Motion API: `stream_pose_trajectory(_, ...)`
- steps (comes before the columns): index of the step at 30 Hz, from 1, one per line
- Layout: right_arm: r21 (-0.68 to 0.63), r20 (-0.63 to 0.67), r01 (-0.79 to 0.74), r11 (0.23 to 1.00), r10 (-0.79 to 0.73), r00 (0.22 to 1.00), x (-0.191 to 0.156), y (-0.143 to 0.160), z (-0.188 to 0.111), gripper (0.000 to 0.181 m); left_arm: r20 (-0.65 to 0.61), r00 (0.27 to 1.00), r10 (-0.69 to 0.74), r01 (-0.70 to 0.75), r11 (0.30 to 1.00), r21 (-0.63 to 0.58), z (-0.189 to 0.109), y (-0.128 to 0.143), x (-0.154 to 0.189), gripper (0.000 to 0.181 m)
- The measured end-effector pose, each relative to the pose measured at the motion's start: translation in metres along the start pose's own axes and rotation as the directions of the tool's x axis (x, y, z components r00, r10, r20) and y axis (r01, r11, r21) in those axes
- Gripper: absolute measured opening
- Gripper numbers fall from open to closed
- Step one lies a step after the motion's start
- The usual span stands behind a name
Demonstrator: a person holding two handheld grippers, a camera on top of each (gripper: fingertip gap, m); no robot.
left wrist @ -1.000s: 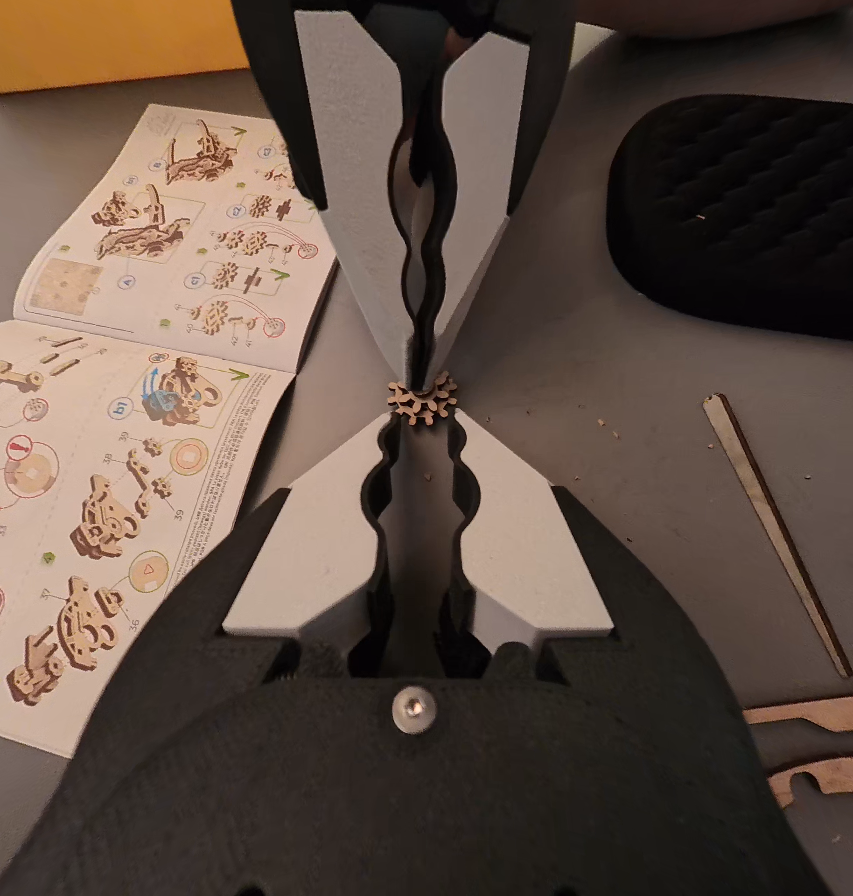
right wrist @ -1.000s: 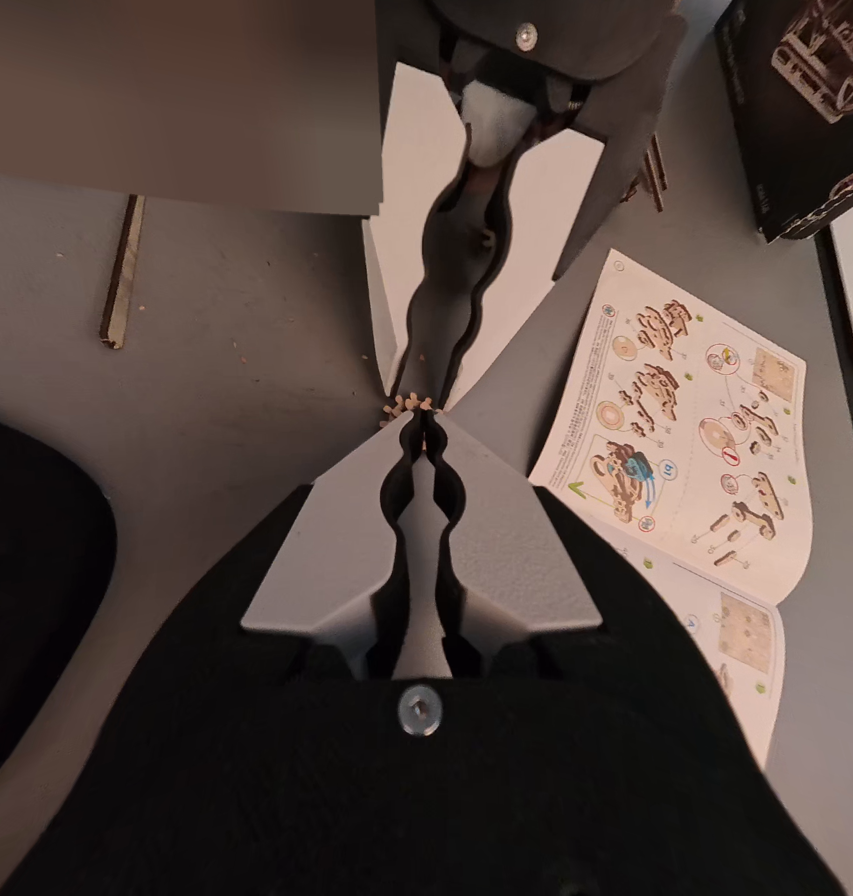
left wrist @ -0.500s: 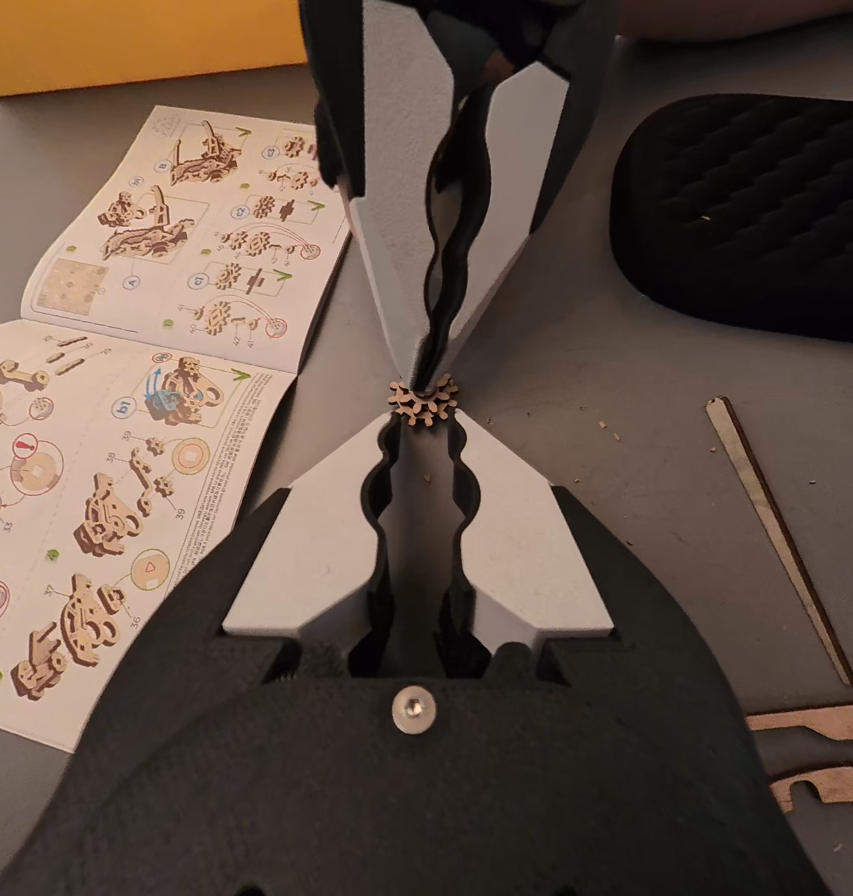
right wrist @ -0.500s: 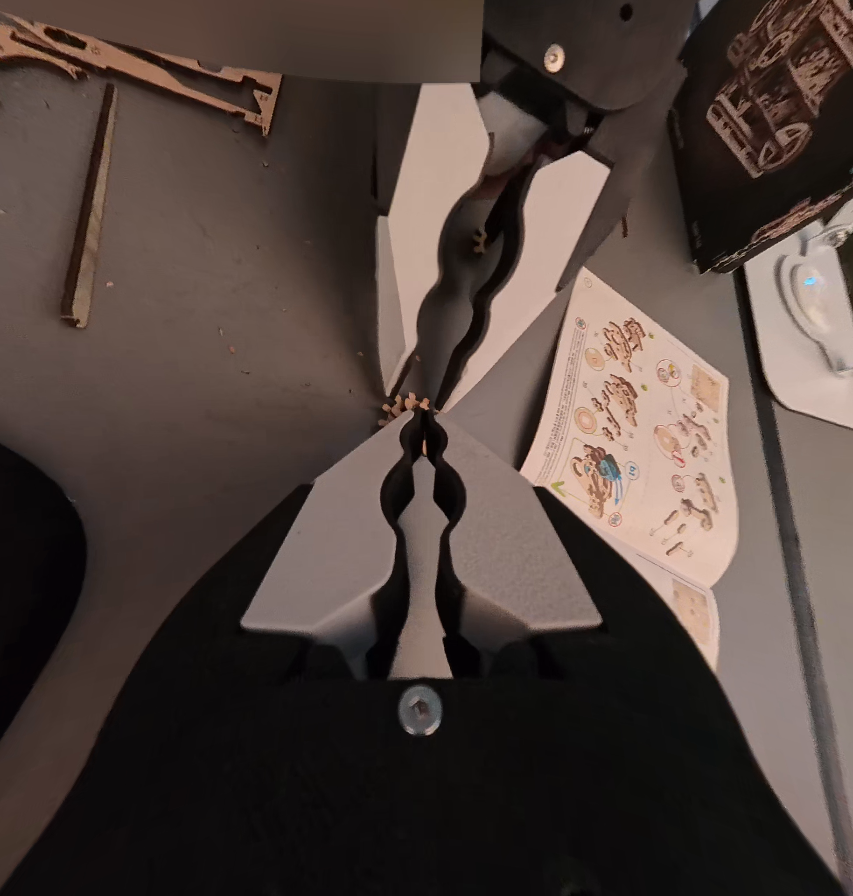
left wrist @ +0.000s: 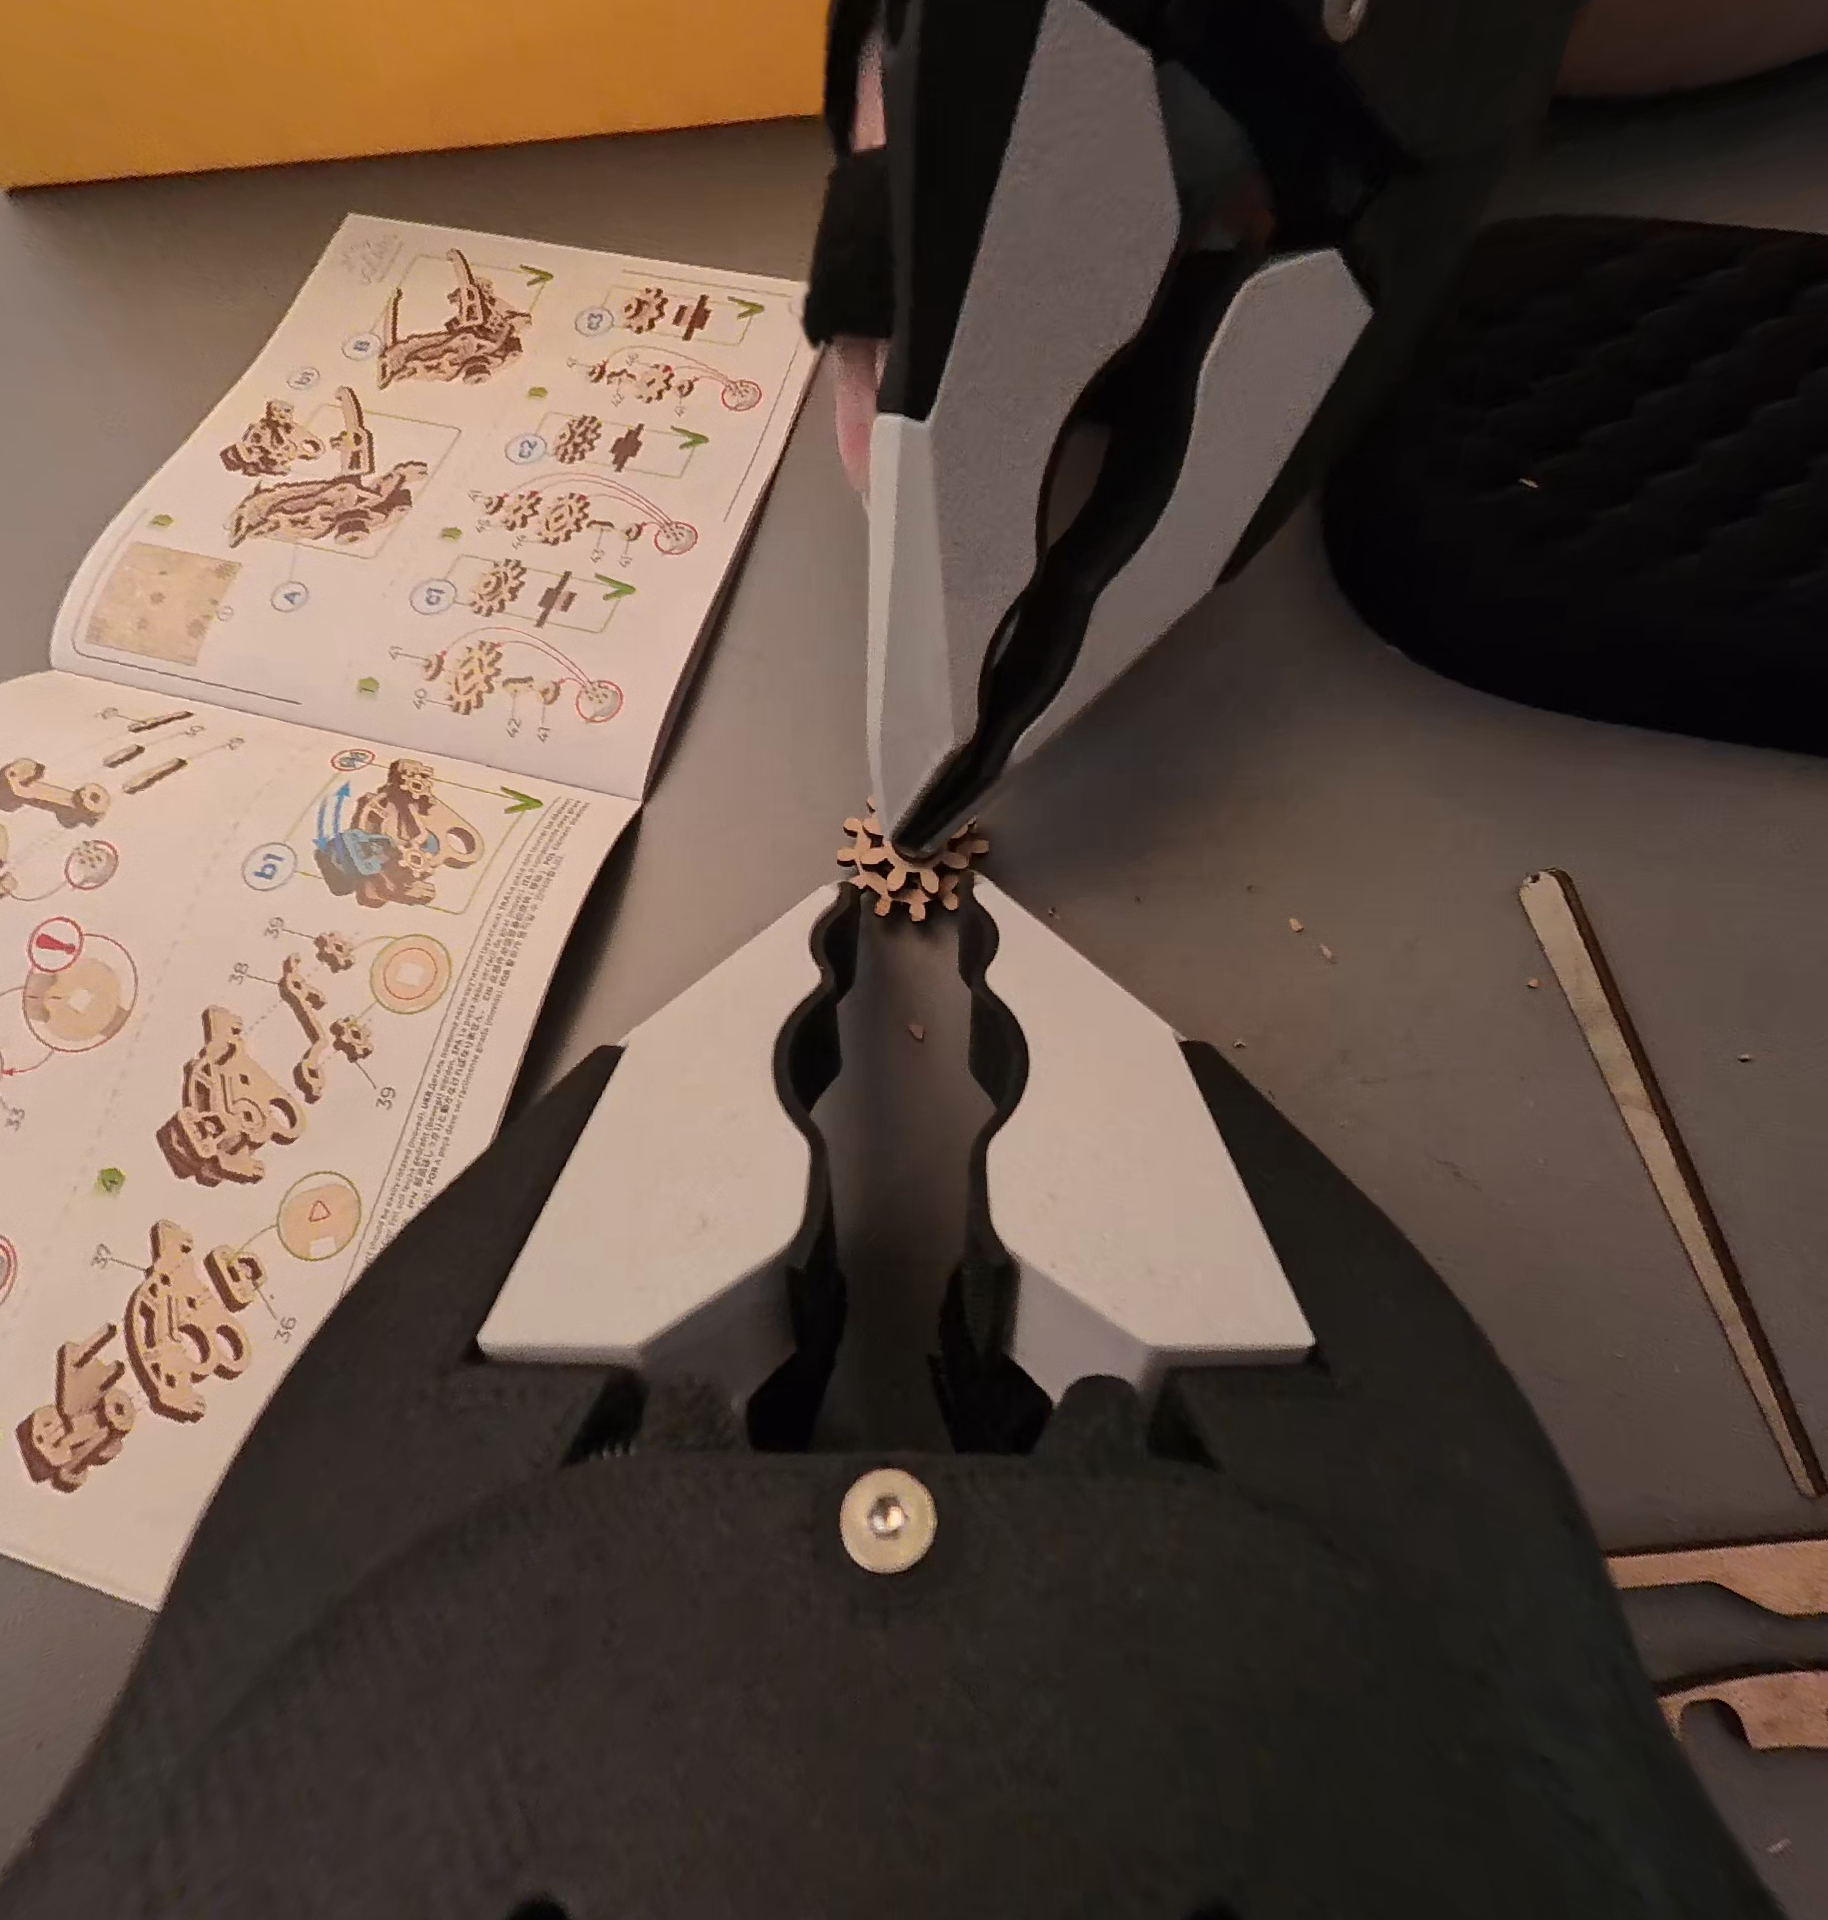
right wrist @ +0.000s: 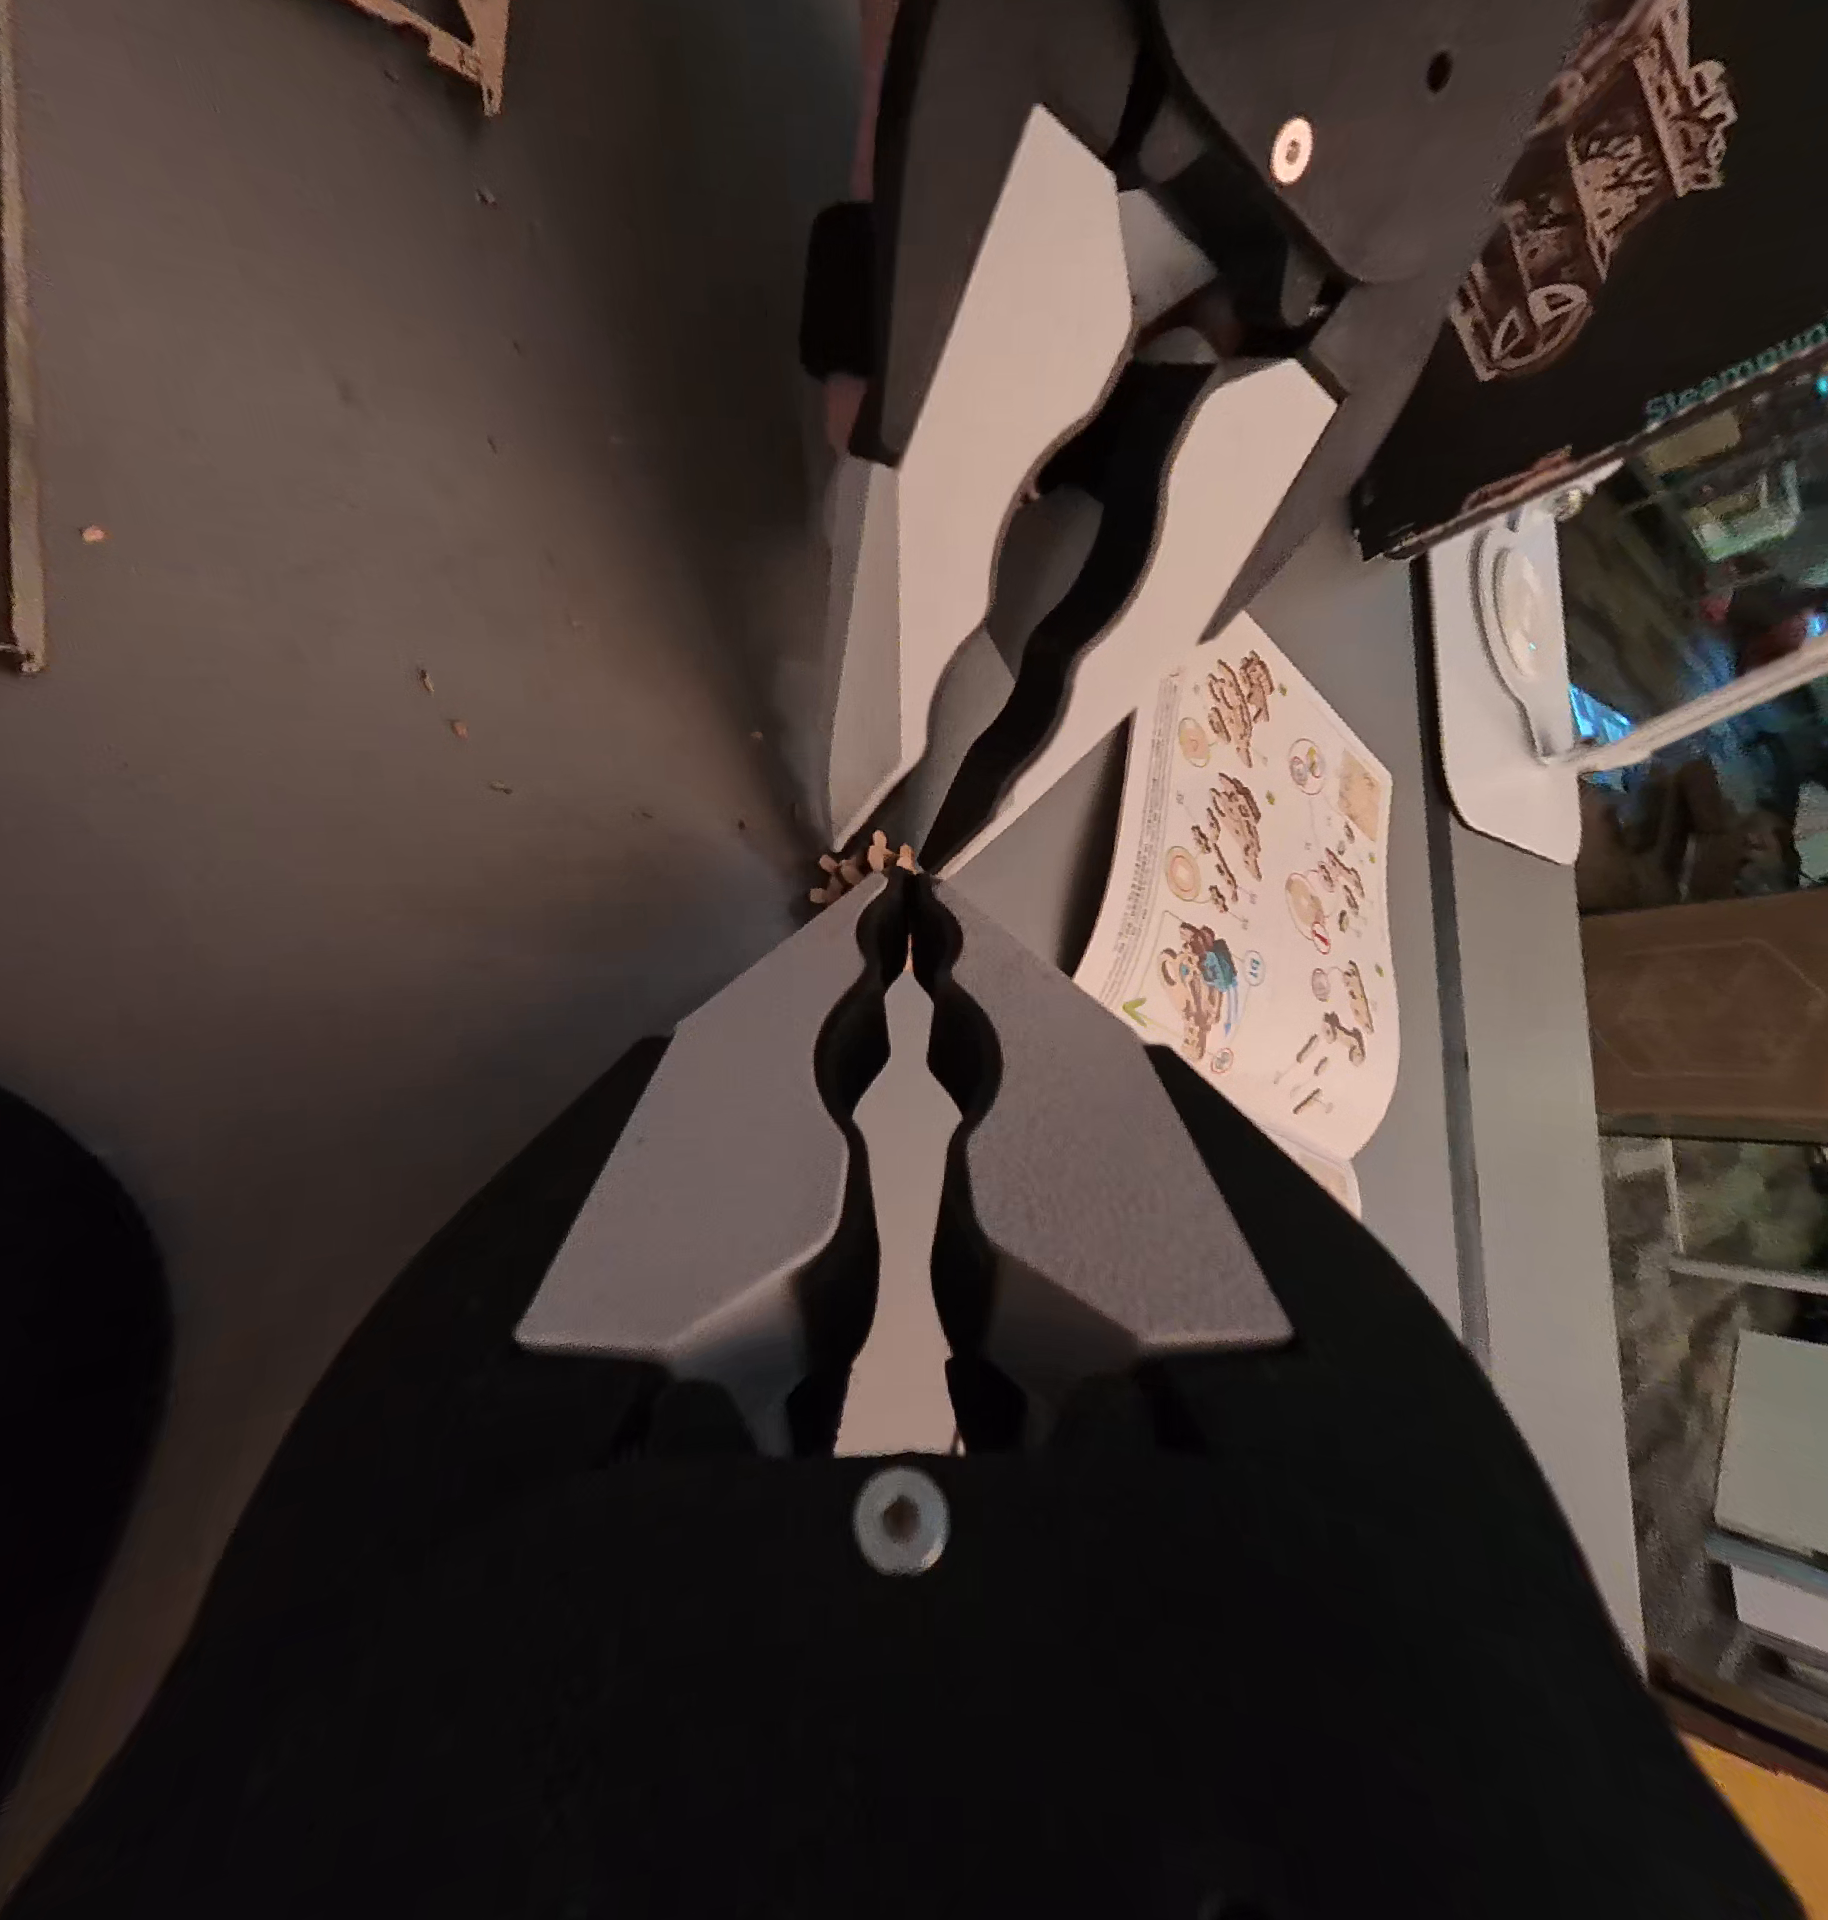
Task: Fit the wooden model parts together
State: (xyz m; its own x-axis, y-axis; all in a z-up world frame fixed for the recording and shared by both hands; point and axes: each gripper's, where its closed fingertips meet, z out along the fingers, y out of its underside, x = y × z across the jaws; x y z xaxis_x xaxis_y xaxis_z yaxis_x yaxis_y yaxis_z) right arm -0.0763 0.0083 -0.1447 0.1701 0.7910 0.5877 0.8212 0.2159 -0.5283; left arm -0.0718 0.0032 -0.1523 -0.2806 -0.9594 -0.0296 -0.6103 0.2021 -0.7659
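Note:
A small wooden gear is held flat between the tips of my left gripper, a little above the grey table. My right gripper comes in from the top of the left wrist view, tilted, its tips closed and pressing on the gear's middle. In the right wrist view, my right gripper is shut on a thin tan sliver of wood, mostly hidden by the pads. The gear pokes out just left of its tips, with the left gripper's fingers beyond.
An open instruction booklet lies to the left, also in the right wrist view. A black padded mat, a thin wooden strip and cut sheet offcuts lie to the right. A yellow box stands behind. A black kit box stands at the table edge. Left and right tips are no more than a few centimetres apart.
My right gripper has tilted and swung over to the right while its tips stay on the gear. The left gripper and the gear have hardly moved.

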Motion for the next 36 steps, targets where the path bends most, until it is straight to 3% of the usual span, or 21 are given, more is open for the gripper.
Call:
stream_pose_trajectory(14, -0.160, -0.057, 0.048, 0.986, -0.058, 0.997, -0.001, 0.002, 0.000, 0.000, 0.008, 1.000, -0.003, 0.003, 1.000, 0.003, 0.001, 0.000, 0.000, 0.017)
stream_pose_trajectory(20, -0.165, -0.092, 0.037, 0.986, -0.053, 0.994, -0.001, 0.002, 0.000, 0.001, 0.010, 1.000, -0.007, 0.007, 1.000, 0.003, 0.001, 0.000, 0.000, 0.016)
stream_pose_trajectory(30, -0.054, -0.066, -0.081, 0.995, 0.077, 0.995, 0.004, -0.002, -0.001, 0.000, -0.006, 1.000, -0.002, 0.002, 1.000, -0.003, 0.001, 0.001, 0.001, 0.016)
stream_pose_trajectory(32, 0.023, -0.097, -0.117, 0.993, 0.118, 0.988, 0.017, -0.012, -0.011, 0.000, -0.024, 1.000, -0.003, 0.003, 1.000, -0.012, 0.002, 0.002, 0.003, 0.014)
stream_pose_trajectory(36, 0.163, 0.019, -0.364, 0.917, 0.366, 0.930, 0.030, -0.016, -0.028, 0.000, -0.038, 0.999, -0.016, 0.015, 1.000, -0.014, 0.002, 0.002, 0.004, 0.020)
